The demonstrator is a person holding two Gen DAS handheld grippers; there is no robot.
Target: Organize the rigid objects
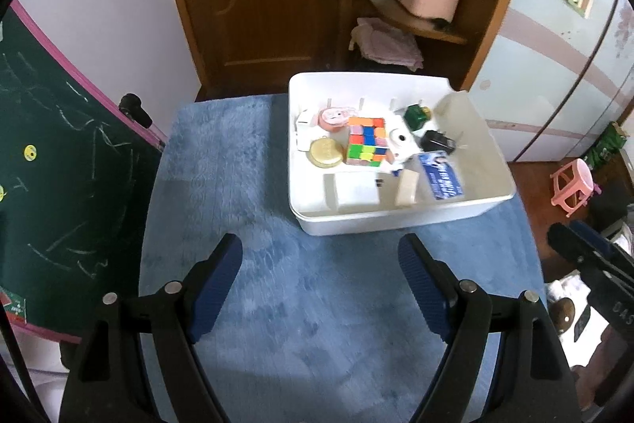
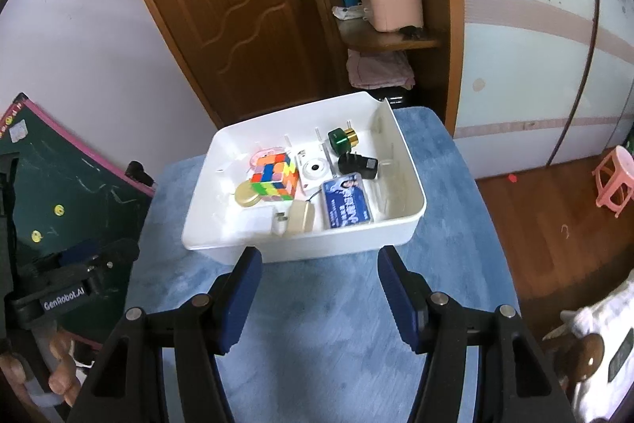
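we judge that the sorting is at its tail end or at a pause: every small object we can see already lies inside the white rectangular plastic bin (image 2: 400, 224), which sits on the fuzzy blue cloth-covered table (image 2: 329, 324), and nothing loose shows on the cloth around it. in the bin we count a multicoloured puzzle cube (image 2: 275, 177), a small white toy camera (image 2: 313, 171) just beside it, a black plug adapter (image 2: 358, 165), a green bottle with a gold cap (image 2: 342, 138), a blue printed card (image 2: 346, 205), a round gold tin (image 1: 325, 152) and a pale beige block (image 1: 407, 188). if anything remains to be done, the next move calls for a reach over the near wall of the bin and a careful pinch on one piece, since they lie crowded and touching.

our left gripper (image 1: 320, 278) hangs above bare cloth, short of the bin, its blue-padded fingers spread wide and holding nothing. our right gripper (image 2: 319, 282) hovers closer, its fingertips near the bin's near wall, also spread apart and empty. both point forward and slightly down toward the bin.
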